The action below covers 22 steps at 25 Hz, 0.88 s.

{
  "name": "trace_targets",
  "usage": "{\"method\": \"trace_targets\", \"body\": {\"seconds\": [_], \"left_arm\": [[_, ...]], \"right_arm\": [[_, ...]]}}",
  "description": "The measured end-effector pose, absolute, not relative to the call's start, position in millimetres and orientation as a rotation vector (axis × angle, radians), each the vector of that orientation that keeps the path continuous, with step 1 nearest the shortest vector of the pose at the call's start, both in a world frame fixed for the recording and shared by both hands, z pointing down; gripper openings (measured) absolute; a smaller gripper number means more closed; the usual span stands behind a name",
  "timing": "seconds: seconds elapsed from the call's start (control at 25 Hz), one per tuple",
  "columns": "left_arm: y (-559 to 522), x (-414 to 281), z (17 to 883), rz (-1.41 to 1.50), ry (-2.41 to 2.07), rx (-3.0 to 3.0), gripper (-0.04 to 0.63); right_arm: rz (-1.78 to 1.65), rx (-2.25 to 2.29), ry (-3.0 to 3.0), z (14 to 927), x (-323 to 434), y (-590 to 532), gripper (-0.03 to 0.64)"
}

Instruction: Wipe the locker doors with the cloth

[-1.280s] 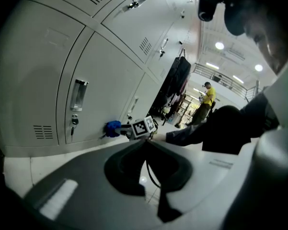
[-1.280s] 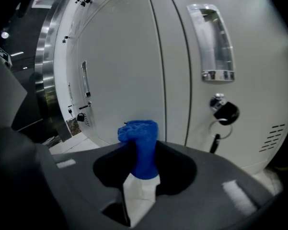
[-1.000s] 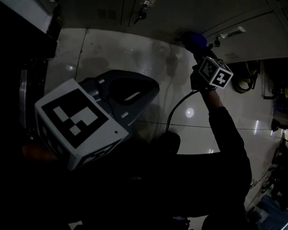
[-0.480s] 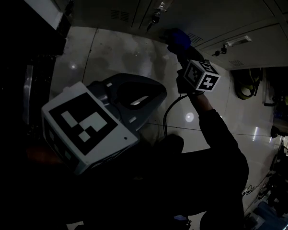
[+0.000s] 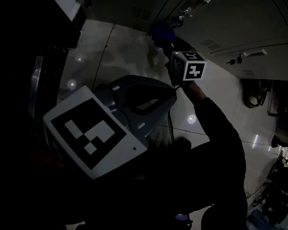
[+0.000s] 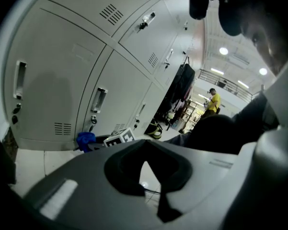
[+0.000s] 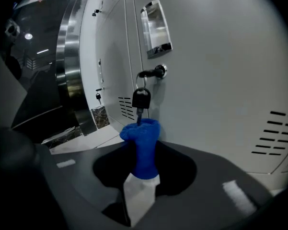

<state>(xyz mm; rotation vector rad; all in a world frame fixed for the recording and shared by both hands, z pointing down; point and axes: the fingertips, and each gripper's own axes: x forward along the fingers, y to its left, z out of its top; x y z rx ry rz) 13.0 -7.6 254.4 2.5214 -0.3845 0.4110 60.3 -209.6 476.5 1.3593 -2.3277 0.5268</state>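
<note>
Here, pinching a bunched blue cloth in the right claw, jaws pressing on its lower end and leaving the top bulging free at centre frame in the right gripper view. Holding that cloth up at a pale grey locker door, just beneath a black-headed key hanging from the lock, with a recessed metal handle at upper centre and vent slots at the right edge; not showing clearly whether cloth and door are touching. Reaching, in the dim head view, from a dark sleeve at lower right toward the upper centre of the frame, with the marker cube sitting just below and to the right of the blue bundle. Hovering over a glossy pale floor dotted with lamp reflections. Holding the left claw pressed together on nothing, tips meeting at the centre of the left gripper view, well apart from the lockers. Filling the lower left of the head view with that claw's own large cube. Looking out past the left claw on a row of grey doors across the left half of the frame, with the blue cloth showing small at lower left, low against them.
</note>
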Motion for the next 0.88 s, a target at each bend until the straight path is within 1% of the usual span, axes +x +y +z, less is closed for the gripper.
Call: {"method": "trace_targets", "body": {"seconds": [0.2, 0.88], "left_arm": [[-11, 11, 258, 0.413, -0.389, 2.509, -0.003], [-2, 59, 269, 0.501, -0.294, 2.526, -0.003]], "right_arm": [[0.605, 1.441, -2.285, 483, 80, -219, 0.117], [0.653, 1.710, -2.110, 485, 239, -182, 0.117]]}}
